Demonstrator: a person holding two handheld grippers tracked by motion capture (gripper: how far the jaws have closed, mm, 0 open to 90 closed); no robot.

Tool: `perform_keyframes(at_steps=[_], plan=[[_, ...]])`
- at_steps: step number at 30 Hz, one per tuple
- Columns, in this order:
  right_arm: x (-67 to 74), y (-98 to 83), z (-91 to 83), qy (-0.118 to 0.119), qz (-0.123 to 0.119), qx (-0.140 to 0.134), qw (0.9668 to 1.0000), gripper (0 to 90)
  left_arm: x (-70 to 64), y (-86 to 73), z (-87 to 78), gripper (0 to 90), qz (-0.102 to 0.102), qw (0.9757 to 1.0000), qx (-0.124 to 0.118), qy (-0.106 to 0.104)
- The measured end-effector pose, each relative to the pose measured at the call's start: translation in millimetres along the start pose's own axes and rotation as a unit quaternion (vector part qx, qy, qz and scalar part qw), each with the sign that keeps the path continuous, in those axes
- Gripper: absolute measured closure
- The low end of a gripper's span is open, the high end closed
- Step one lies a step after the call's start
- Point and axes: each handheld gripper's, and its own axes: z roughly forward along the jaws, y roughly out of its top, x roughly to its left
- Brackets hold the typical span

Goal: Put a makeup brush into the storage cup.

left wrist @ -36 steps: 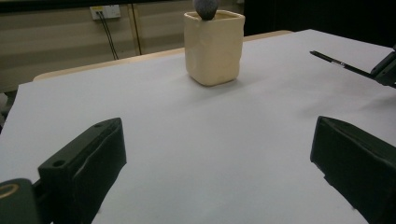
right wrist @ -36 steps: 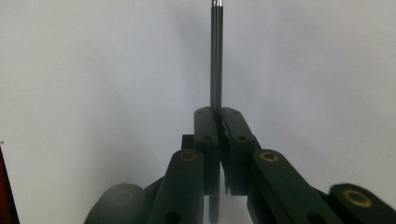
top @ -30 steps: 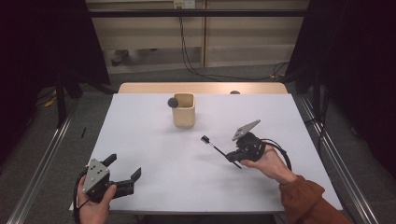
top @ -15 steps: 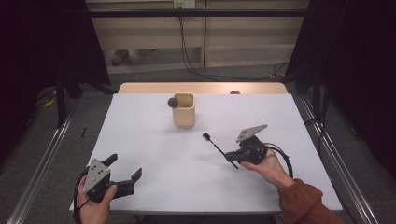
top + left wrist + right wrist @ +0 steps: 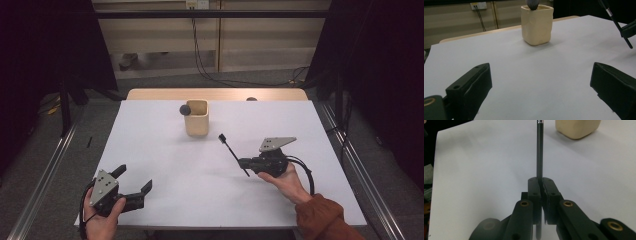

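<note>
A cream cup (image 5: 196,120) stands on the far middle of the white table (image 5: 150,130), with a dark round-headed tool (image 5: 185,109) leaning out of it. My right gripper (image 5: 243,162) is shut on a thin black stick (image 5: 231,150), whose small head points toward the cup. In the right gripper view the jaws (image 5: 540,182) pinch the stick (image 5: 539,150) near its lower end, and the cup (image 5: 576,128) is beyond it. My left gripper (image 5: 134,178) rests open at the near left corner. Its view (image 5: 541,82) faces the cup (image 5: 537,25), with nothing between the jaws.
A small dark object (image 5: 251,99) lies on the wooden strip at the table's far edge. Metal rails run along the floor on both sides. The stick (image 5: 616,23) and the right gripper (image 5: 630,26) appear at the left gripper view's right edge.
The right gripper has shifted slightly, and the stick's head has swung a little farther away, toward the cup. The left gripper has not moved.
</note>
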Motion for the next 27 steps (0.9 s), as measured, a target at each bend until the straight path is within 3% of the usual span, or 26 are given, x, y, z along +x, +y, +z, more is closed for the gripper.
perform_keyframes(at_steps=[8, 27], plan=[[3.0, 0.8, -3.2, 0.004, 0.008, -0.049, 0.9988, 86.3, -0.9, 1.1, -1.2, 3.5, -0.002, 1.0, -0.003, -0.003], [13.5, 3.1, -3.4, 0.019, -0.003, -0.083, 0.9963, 86.3, -18.1, 14.6, 13.1, 1.9, 0.004, 0.9987, -0.016, -0.047]])
